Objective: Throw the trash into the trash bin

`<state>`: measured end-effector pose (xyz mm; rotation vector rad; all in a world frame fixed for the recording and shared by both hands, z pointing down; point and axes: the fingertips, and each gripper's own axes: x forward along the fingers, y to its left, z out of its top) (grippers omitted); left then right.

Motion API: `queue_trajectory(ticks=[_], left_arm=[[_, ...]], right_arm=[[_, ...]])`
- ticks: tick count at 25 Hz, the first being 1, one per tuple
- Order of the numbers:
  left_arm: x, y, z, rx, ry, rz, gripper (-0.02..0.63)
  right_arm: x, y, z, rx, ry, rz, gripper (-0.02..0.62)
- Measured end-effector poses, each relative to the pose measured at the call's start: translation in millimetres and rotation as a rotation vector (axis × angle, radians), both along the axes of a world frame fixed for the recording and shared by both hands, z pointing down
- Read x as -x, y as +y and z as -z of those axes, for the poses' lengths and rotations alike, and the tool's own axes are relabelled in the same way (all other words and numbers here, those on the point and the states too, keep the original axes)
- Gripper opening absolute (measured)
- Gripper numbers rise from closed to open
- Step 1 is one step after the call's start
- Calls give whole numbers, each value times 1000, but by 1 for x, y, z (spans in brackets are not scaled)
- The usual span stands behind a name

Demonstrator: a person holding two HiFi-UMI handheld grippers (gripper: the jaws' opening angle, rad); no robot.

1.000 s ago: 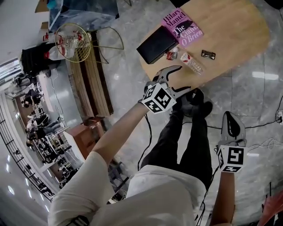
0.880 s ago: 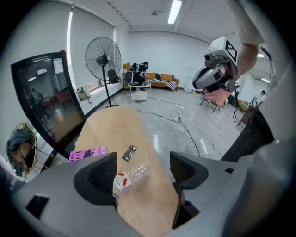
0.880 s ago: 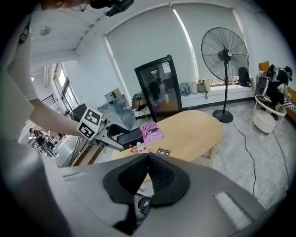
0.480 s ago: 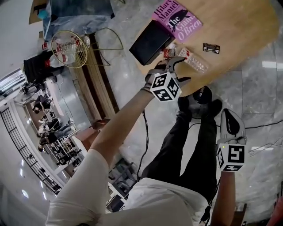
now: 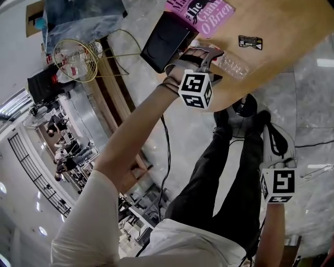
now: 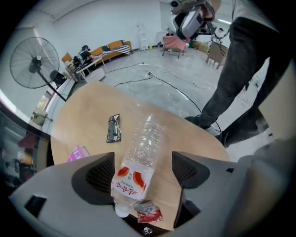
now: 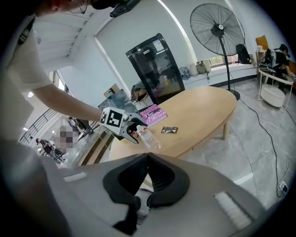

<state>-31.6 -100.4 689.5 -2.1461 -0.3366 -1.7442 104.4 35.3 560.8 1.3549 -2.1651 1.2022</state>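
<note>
A clear, crushed plastic bottle [image 6: 138,157] with a red and white label lies on the oval wooden table [image 6: 92,106]. My left gripper [image 6: 143,171] points steeply down over it. Its jaws are opening, the bottle lies between them, and the pads are not pressing on it. A red wrapper [image 6: 149,214] lies by the bottle's cap and a dark wrapper [image 6: 114,128] farther off. In the head view the left gripper [image 5: 211,61] hovers at the table's near edge beside the bottle [image 5: 233,64]. My right gripper [image 5: 271,136] hangs low by the person's leg, shut and holding nothing.
A gold wire bin [image 5: 75,60] with rubbish in it stands on the floor to the left. On the table lie a pink book [image 5: 201,13] and a black notebook [image 5: 167,41]. A standing fan [image 7: 217,28] and a black cabinet [image 7: 157,69] are beyond the table. Cables cross the floor.
My left gripper has come down to the table's edge, rolled, and now straddles the bottle. The right gripper has sunk a little beside the leg.
</note>
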Motion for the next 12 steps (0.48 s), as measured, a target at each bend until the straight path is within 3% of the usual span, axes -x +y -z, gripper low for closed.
queue_trajectory(ticks=[3,9,10,12], left_arm=[[-1,-7,-11,-23,-24,-76,377],[-3,-16,-35,-21,-95,-133,376],[-3,-14,-38,-19,-101,-140,316],[-8,-9,-38,-9,-82,-128,302]], right_arm=[[1,6,-18,9,3,5,11],[-1,16,-38,27,-2,-33,11],[-1,20,-42,33,0,-36,11],[-2,28,-48,45,1,-40,11]])
